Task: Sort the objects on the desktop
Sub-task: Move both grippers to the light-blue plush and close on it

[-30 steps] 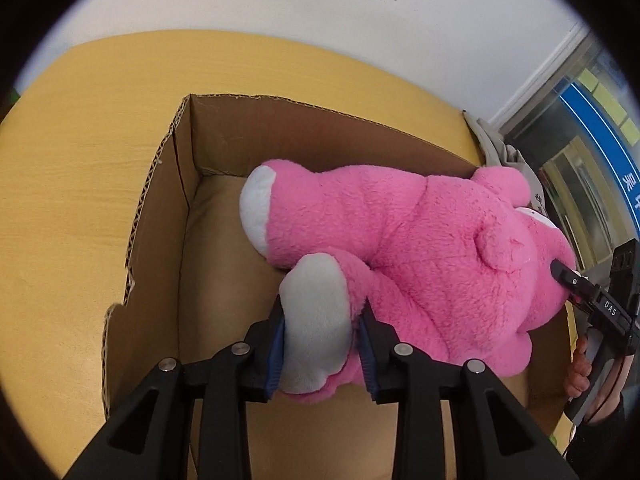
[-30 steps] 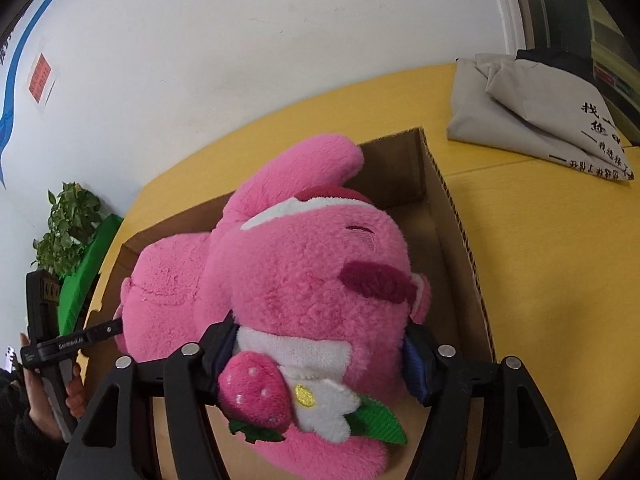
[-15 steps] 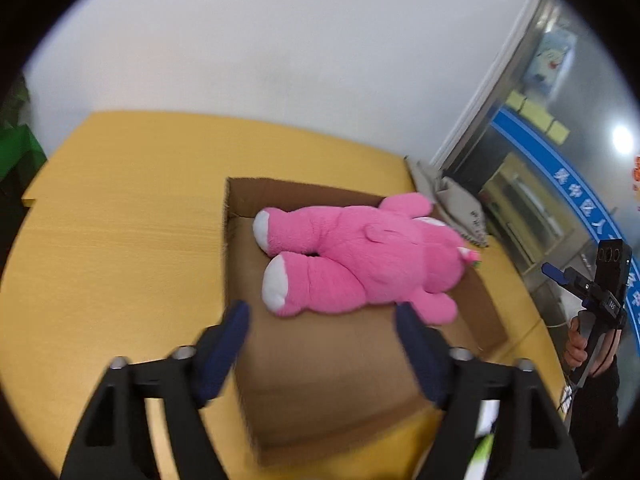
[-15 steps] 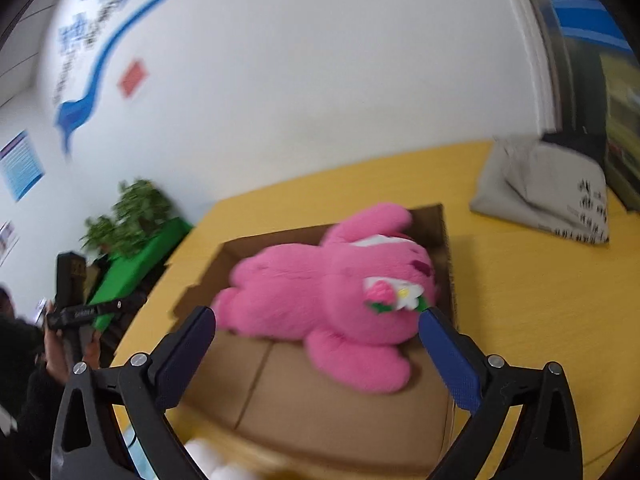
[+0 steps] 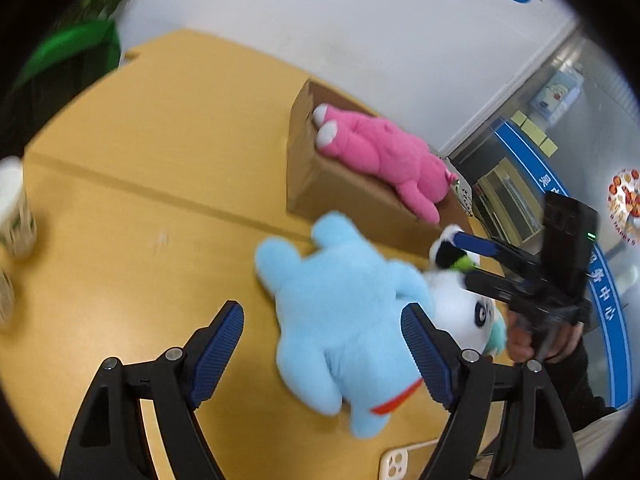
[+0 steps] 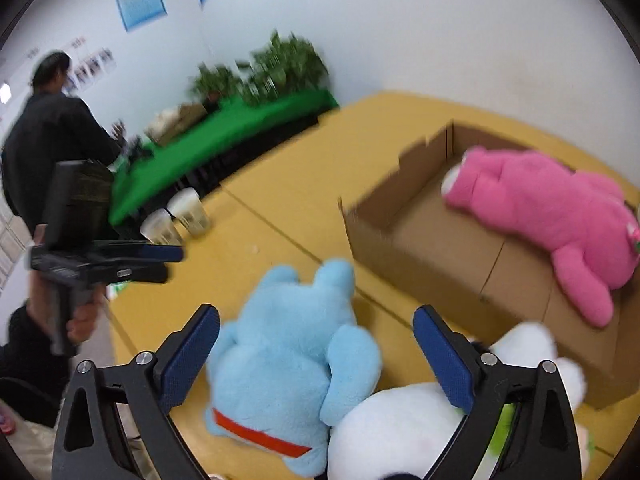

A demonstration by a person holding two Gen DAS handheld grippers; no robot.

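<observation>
Both grippers have let go of the pink plush bear (image 5: 384,156), now lying in the cardboard box (image 6: 436,256); left gripper (image 5: 322,354) and right gripper (image 6: 316,354), jaws wide open, hover over the blue plush toy (image 5: 340,316), likely next

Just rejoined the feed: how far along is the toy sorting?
Done: pink plush lies in the cardboard box. In hand: nothing; left gripper and right gripper are open around the blue plush. Left: blue plush and white plush, both on the table.

The white paper cup (image 5: 14,208) is cut off by the left edge and blurry; the white phone case (image 5: 394,466) is cut off at the bottom; the green leafy plants (image 6: 260,68) are smeared.
</observation>
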